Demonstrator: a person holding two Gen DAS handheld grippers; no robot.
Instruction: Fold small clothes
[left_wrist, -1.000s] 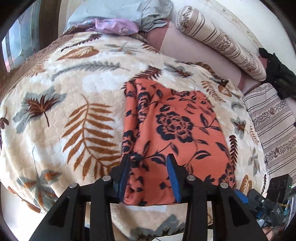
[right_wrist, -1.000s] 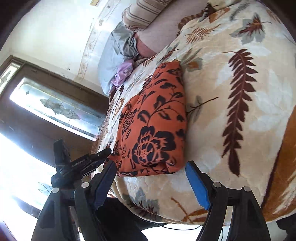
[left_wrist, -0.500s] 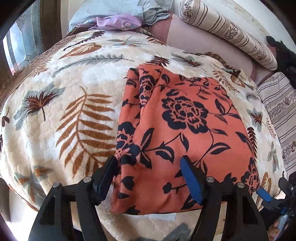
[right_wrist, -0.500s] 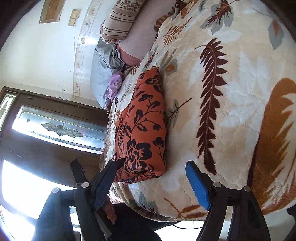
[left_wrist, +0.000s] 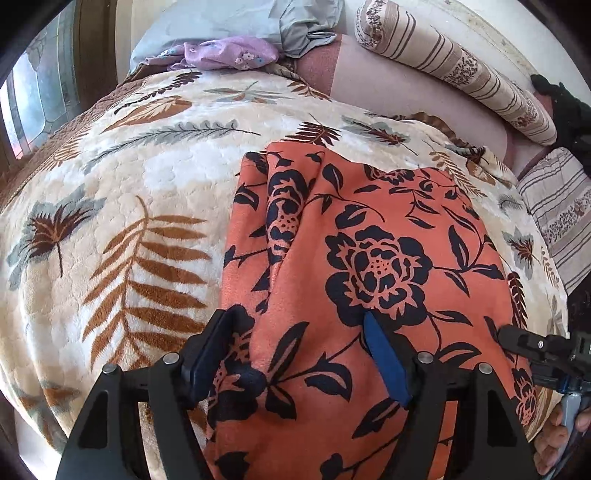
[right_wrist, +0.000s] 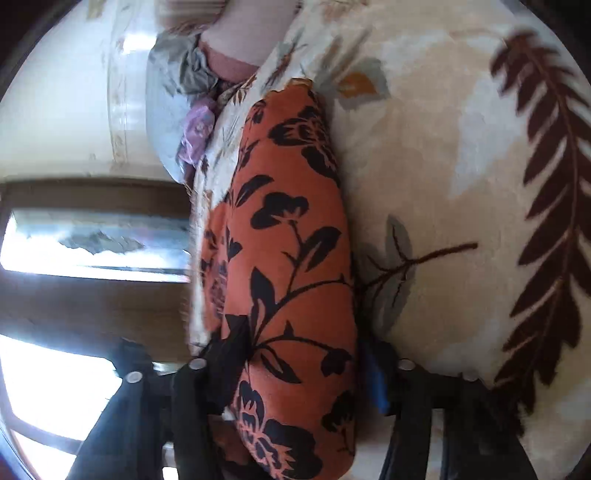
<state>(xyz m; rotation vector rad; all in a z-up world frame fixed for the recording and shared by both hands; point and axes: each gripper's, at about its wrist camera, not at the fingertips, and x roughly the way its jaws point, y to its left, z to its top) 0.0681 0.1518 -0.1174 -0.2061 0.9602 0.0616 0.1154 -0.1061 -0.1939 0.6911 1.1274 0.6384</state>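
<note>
An orange cloth with a black flower print (left_wrist: 369, 258) lies folded on the leaf-patterned blanket (left_wrist: 129, 206). My left gripper (left_wrist: 295, 350) is open over the cloth's near left part, its two fingers astride a raised fold. In the right wrist view the same cloth (right_wrist: 288, 258) runs up the middle, seen edge-on. My right gripper (right_wrist: 299, 369) is open, with the cloth's near edge between its two fingers. The right gripper also shows at the right edge of the left wrist view (left_wrist: 546, 354).
A grey-blue pillow (left_wrist: 236, 22) and a lilac garment (left_wrist: 229, 55) lie at the head of the bed. A striped bolster (left_wrist: 454, 70) and a striped cushion (left_wrist: 557, 210) lie at the right. A window is at the left (right_wrist: 74, 240).
Both grippers have moved forward onto the cloth. The left one opened wider a second ago and now straddles a fold. The right one now has the cloth's edge between its fingers.
</note>
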